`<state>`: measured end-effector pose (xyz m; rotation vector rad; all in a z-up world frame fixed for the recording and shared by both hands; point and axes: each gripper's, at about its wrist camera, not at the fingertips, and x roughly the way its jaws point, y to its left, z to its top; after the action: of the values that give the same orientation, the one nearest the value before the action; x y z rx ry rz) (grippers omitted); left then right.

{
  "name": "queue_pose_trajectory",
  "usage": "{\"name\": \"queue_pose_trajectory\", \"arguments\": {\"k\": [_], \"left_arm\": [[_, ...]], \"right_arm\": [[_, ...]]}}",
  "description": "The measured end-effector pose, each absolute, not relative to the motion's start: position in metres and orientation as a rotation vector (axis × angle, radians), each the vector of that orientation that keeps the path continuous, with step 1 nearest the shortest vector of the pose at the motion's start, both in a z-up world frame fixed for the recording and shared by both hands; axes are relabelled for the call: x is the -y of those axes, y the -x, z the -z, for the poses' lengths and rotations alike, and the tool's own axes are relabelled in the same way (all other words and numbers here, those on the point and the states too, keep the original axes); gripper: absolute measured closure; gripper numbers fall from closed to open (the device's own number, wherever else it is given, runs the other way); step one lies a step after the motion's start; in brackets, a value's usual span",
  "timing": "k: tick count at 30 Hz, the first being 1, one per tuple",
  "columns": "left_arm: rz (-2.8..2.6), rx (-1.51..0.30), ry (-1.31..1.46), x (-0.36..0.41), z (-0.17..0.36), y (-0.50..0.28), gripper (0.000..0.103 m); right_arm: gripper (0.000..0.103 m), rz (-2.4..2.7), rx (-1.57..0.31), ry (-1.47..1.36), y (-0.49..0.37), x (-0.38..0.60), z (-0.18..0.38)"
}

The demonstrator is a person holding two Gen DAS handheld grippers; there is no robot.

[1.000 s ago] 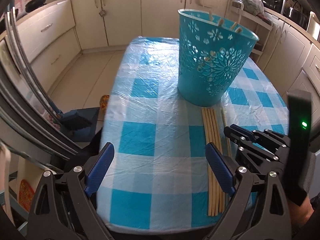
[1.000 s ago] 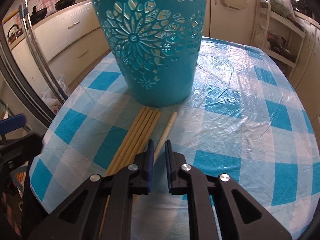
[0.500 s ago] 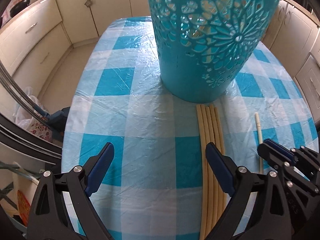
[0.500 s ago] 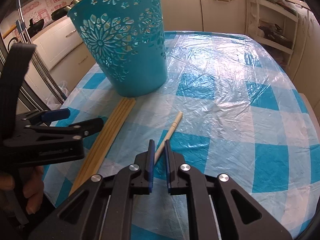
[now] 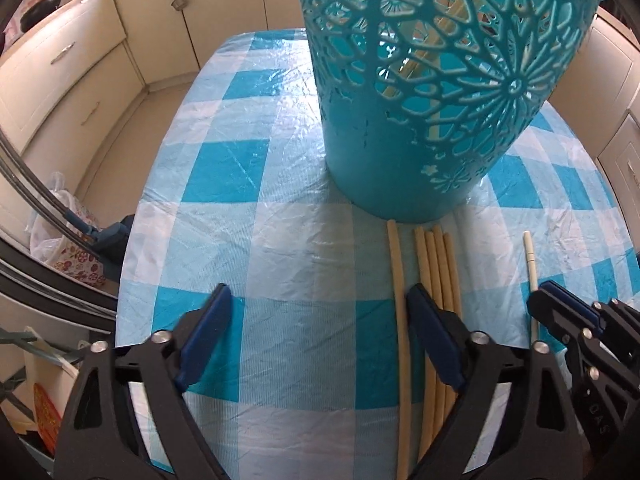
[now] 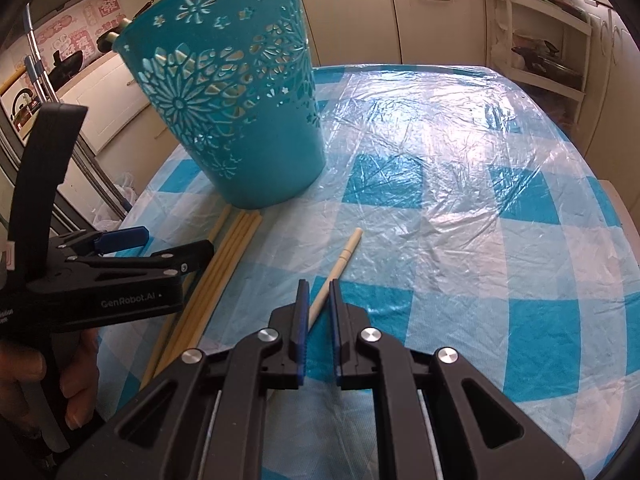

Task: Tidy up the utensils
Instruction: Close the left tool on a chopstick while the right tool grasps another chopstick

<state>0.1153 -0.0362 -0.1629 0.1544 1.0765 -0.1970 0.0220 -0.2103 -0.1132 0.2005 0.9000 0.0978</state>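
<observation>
A teal cut-out basket [image 5: 400, 152] [image 6: 248, 120] stands on the blue-checked table [image 5: 248, 240], with chopsticks showing through its holes. Just in front of it lie several tan chopsticks [image 5: 436, 280] [image 6: 236, 248]. One tan chopstick [image 5: 398, 280] lies apart, just inside the right finger of my left gripper [image 5: 318, 300] [image 6: 178, 240]. Its jaws are wide and closing, and the pads touch nothing. My right gripper [image 6: 317, 292] [image 5: 540, 300] is shut on the near end of a pale chopstick [image 6: 344, 256] [image 5: 530, 260], which points toward the basket.
The table's left edge [image 5: 132, 240] drops to the floor, where a plastic bag [image 5: 52, 240] sits. Cream cabinets [image 5: 72, 68] ring the room and an open shelf [image 6: 540, 52] stands at the back right. A hand [image 6: 24, 364] holds the left gripper's handle.
My left gripper came down and closer to the basket, and its jaws narrowed slightly. One tan chopstick parted from the bundle. My right gripper carried the pale chopstick rightward, away from the bundle.
</observation>
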Motion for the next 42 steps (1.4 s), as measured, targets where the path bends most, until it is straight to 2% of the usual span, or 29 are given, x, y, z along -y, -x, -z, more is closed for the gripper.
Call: {"name": "queue_pose_trajectory", "arguments": {"k": [2,3,5,7,14,15,17,24,31,42], "left_arm": [[0.219,-1.063,-0.163,0.037,0.161,-0.115,0.042],[0.233,-1.059,-0.167,0.038,0.160,-0.115,0.047],[0.264,-1.056,-0.167,0.039,0.158,-0.114,0.067],[0.273,-1.064,-0.168,0.039,0.157,-0.115,0.072],[0.252,-1.079,-0.185,0.046,0.159,-0.122,0.074],[0.265,-1.078,-0.180,0.047,0.158,-0.122,0.078],[0.281,-1.080,-0.180,0.049,0.158,-0.120,0.094],[0.312,-1.069,-0.190,0.050,0.155,-0.105,0.098],[0.334,-1.029,-0.151,0.038,0.138,-0.088,0.098],[0.441,-0.886,-0.017,-0.001,0.054,-0.062,0.098]], "right_arm": [[0.093,-0.103,-0.902,-0.191,-0.027,0.210,0.113],[0.092,-0.119,-0.907,-0.171,-0.030,0.207,0.112],[0.093,-0.163,-0.925,-0.122,-0.032,0.201,0.111],[0.093,-0.190,-0.937,-0.073,-0.032,0.195,0.108],[0.086,-0.126,-0.960,-0.128,-0.039,0.205,0.109],[0.086,-0.125,-0.959,-0.132,-0.038,0.205,0.109],[0.087,-0.140,-0.960,-0.129,-0.037,0.200,0.109],[0.094,-0.102,-0.935,-0.119,-0.035,0.206,0.112],[0.094,-0.122,-0.894,-0.128,-0.033,0.212,0.115],[0.094,-0.111,-0.889,-0.104,-0.033,0.206,0.116]]}}
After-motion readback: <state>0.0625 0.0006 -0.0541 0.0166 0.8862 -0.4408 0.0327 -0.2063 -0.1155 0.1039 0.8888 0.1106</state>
